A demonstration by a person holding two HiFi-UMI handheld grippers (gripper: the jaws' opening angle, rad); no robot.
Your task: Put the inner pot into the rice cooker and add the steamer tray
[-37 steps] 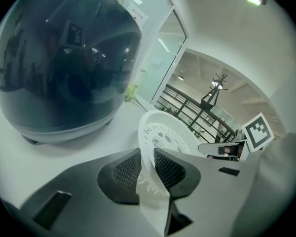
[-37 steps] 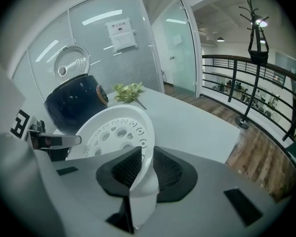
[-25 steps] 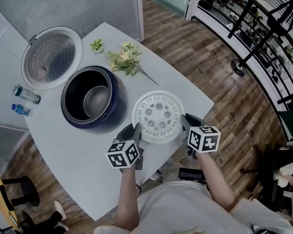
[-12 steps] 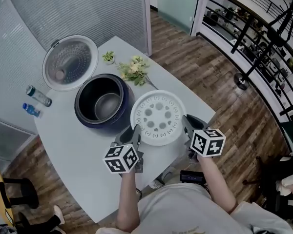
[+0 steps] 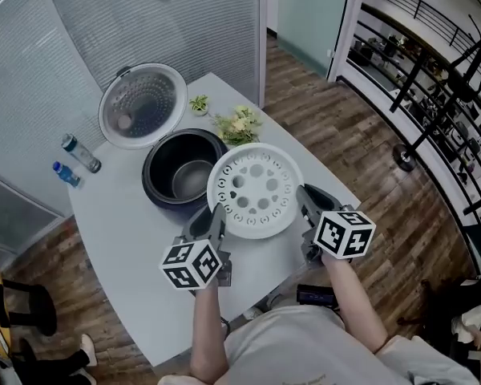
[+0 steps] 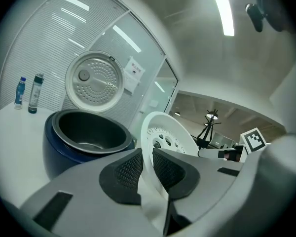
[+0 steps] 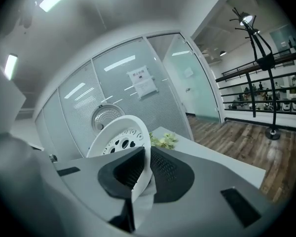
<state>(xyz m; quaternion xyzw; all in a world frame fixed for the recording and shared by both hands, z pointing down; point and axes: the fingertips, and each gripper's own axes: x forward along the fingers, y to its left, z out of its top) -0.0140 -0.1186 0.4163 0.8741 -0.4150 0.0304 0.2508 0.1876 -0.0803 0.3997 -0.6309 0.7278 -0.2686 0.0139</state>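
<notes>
The white perforated steamer tray (image 5: 252, 189) hangs above the table's front edge, just right of the dark blue rice cooker (image 5: 155, 191). The grey inner pot (image 5: 191, 179) sits inside the cooker, whose lid (image 5: 142, 105) stands open behind it. My left gripper (image 5: 216, 216) is shut on the tray's left rim, and the left gripper view shows the rim (image 6: 158, 142) pinched between the pads. My right gripper (image 5: 305, 200) grips the right rim, its jaws still closing on the tray (image 7: 116, 137) between them.
Two small bottles (image 5: 80, 152) stand at the left edge of the white table (image 5: 120, 239). Behind the cooker lie a flower sprig (image 5: 240, 124) and a small green plant (image 5: 199, 103). A glass partition rises behind the table; wooden floor lies to the right.
Both grippers have lifted the steamer tray off the table and carried it up and toward the rice cooker. The tray now overlaps the cooker's right rim in the head view.
</notes>
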